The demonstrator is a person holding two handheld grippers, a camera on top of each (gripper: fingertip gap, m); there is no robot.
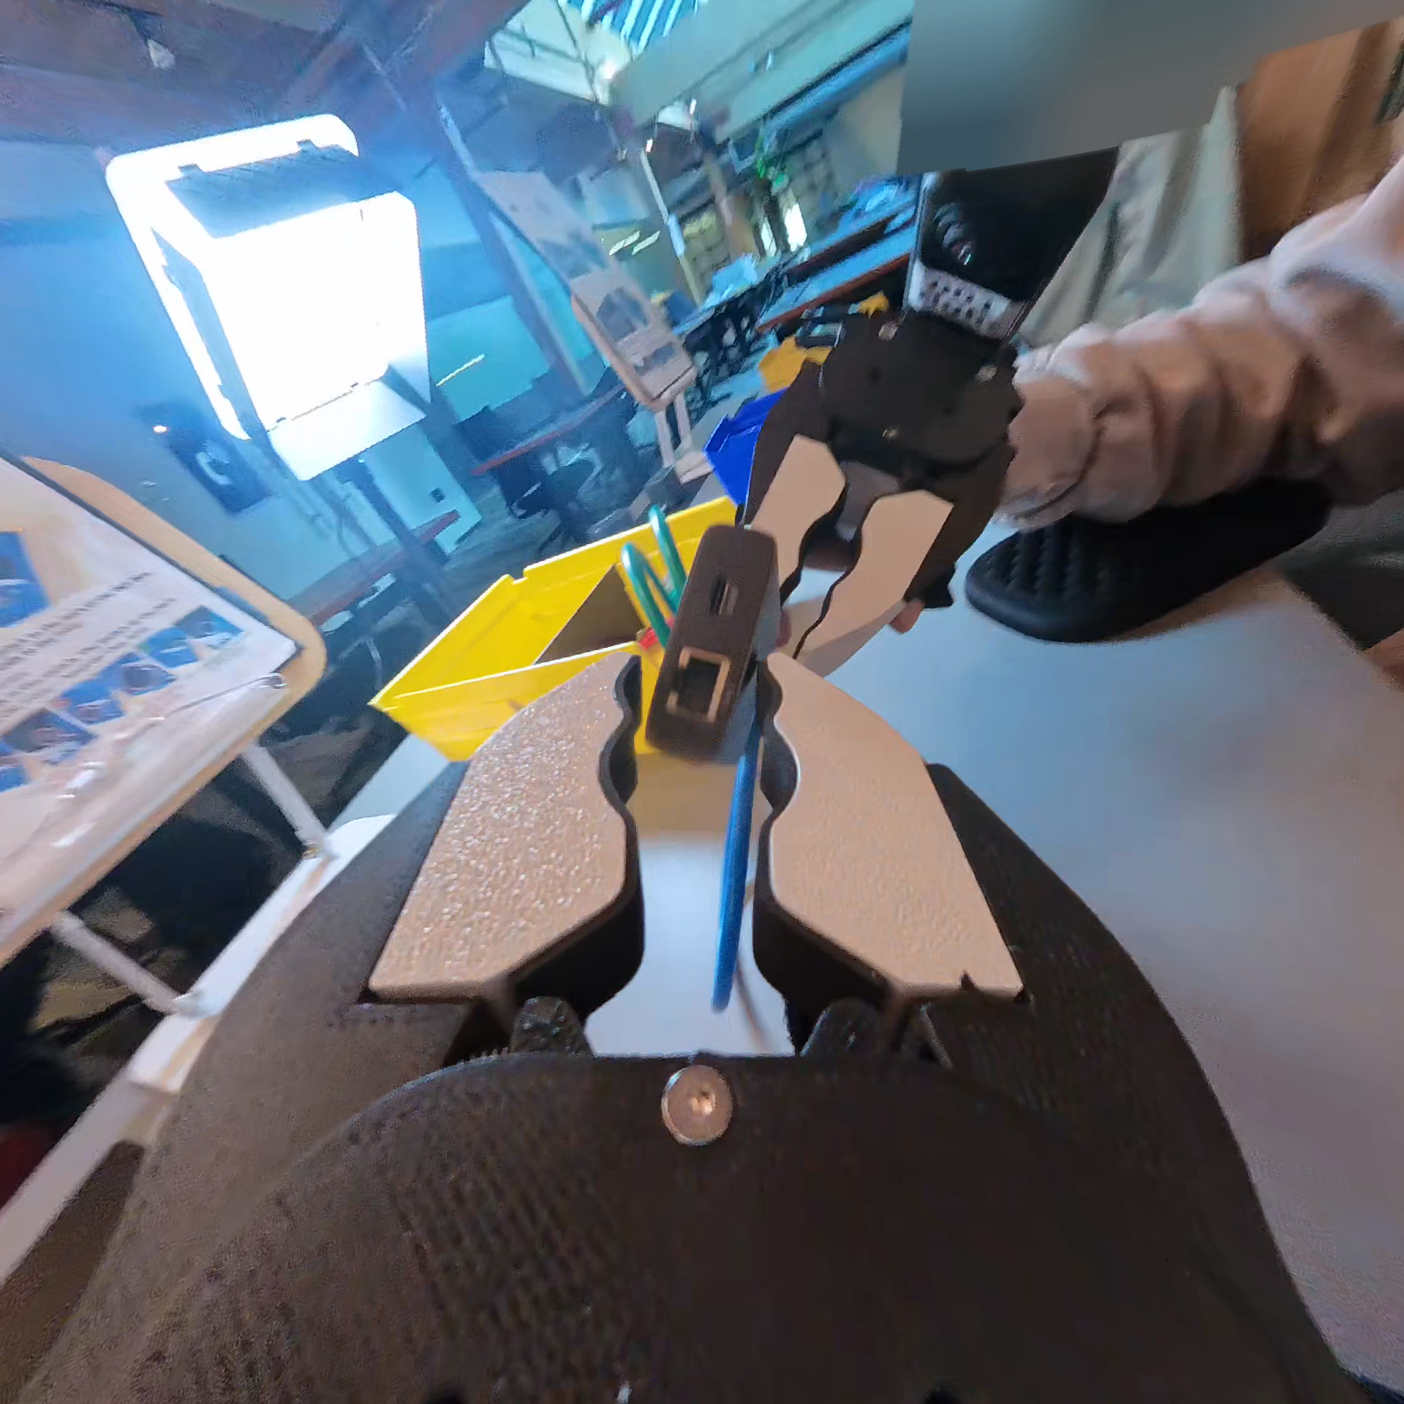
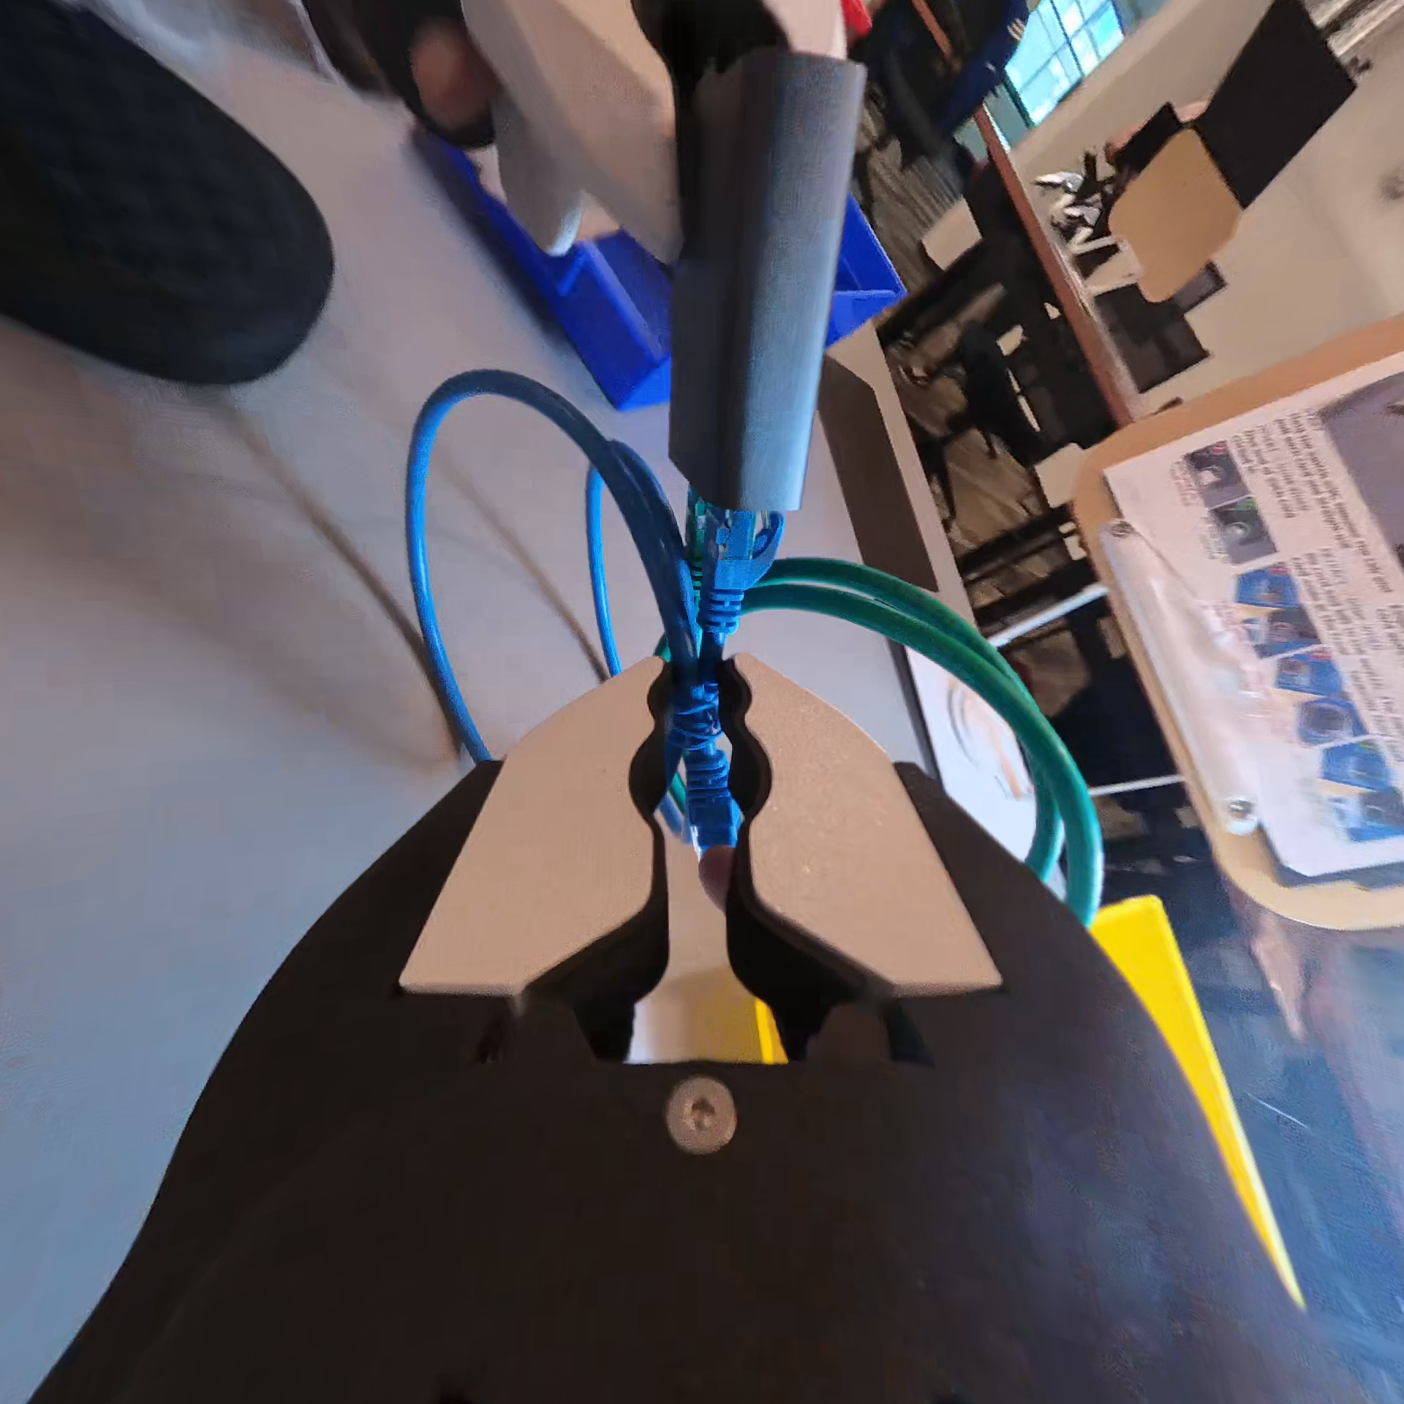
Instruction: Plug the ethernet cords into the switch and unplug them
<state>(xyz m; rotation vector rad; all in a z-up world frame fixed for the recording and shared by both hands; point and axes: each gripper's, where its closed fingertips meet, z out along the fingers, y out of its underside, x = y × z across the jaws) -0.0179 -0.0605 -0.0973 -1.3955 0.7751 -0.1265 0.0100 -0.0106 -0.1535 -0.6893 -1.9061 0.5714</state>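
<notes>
My left gripper (image 1: 703,687) is shut on the dark grey switch (image 1: 718,646) and holds it above the table, with one empty port facing the camera. In the right wrist view the switch (image 2: 760,289) hangs down from the left gripper's fingers (image 2: 577,152). A blue plug (image 2: 733,562) and a green plug (image 2: 693,532) sit at the switch's lower end. My right gripper (image 2: 695,684) is shut on the blue ethernet cord (image 2: 706,767) just below the switch, and it also shows in the left wrist view (image 1: 809,619). Green cord loops (image 2: 950,630) hang to the right. A blue cord (image 1: 737,858) hangs between my left fingers.
A yellow bin (image 1: 486,676) and a blue bin (image 2: 608,311) stand on the grey table (image 1: 1139,836). A black pad (image 2: 152,213) lies on it. A wooden board with a printed sheet (image 2: 1291,608) stands beside the table. A person's sleeve (image 1: 1215,380) is behind the right gripper.
</notes>
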